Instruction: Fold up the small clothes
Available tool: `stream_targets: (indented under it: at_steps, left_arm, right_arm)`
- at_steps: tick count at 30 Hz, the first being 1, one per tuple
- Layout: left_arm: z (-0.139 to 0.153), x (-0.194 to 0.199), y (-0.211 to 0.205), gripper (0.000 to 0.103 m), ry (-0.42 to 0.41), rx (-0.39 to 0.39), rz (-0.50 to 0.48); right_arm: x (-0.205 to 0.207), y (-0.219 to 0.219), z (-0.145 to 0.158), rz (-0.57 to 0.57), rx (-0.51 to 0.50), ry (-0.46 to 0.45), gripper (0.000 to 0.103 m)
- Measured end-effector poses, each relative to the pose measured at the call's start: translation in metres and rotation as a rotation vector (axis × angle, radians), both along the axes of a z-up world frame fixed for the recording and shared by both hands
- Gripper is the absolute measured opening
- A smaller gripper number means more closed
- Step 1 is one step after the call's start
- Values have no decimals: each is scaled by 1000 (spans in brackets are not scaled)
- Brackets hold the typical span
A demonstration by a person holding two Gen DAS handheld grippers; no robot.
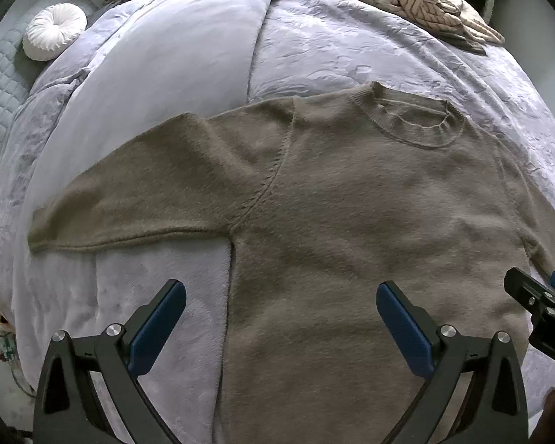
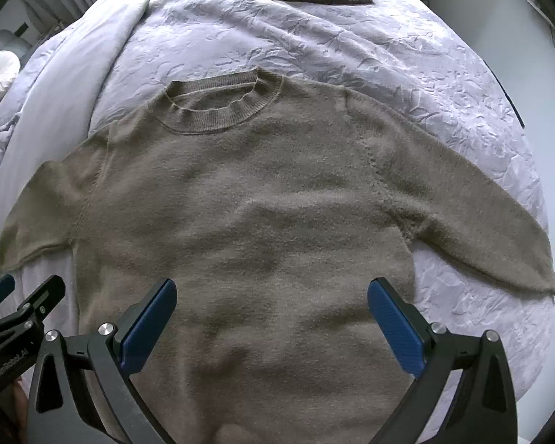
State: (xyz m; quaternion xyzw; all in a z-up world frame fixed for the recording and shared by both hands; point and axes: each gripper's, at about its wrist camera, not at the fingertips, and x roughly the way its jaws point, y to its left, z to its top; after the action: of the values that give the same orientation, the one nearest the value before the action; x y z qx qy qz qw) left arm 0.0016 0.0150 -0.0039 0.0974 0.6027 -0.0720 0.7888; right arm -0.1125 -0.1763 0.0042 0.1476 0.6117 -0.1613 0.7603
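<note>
Brown sweater (image 1: 351,203) flat on bedspread (image 1: 351,48), left gripper (image 1: 281,292) and right gripper (image 2: 272,290) above, jaws spread empty.

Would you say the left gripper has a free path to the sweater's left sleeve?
Probably yes: the left gripper is open, and the sleeve lies flat on the blanket with nothing over it.

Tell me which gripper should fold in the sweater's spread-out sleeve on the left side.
Left. The left gripper is open over the sweater edge nearest that sleeve; the right gripper hangs nearer the opposite sleeve.
</note>
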Motion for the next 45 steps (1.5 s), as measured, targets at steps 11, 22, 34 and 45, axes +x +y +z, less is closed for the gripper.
stream_targets:
  at_steps: [11, 22, 34, 45]
  left_arm:
    - [-2, 0, 3, 103, -3, 2, 1]
    - [-3, 0, 6, 103, -2, 2, 2]
    - [-4, 1, 8, 103, -2, 4, 0]
    - [-8, 2, 9, 103, 3, 9, 2]
  right_arm:
    - [0, -1, 0, 1, -2, -4, 103]
    - [1, -1, 0, 1, -2, 6, 103]
    - [4, 0, 0, 0, -3, 8, 103]
    - [2, 0, -1, -3, -2, 14, 103]
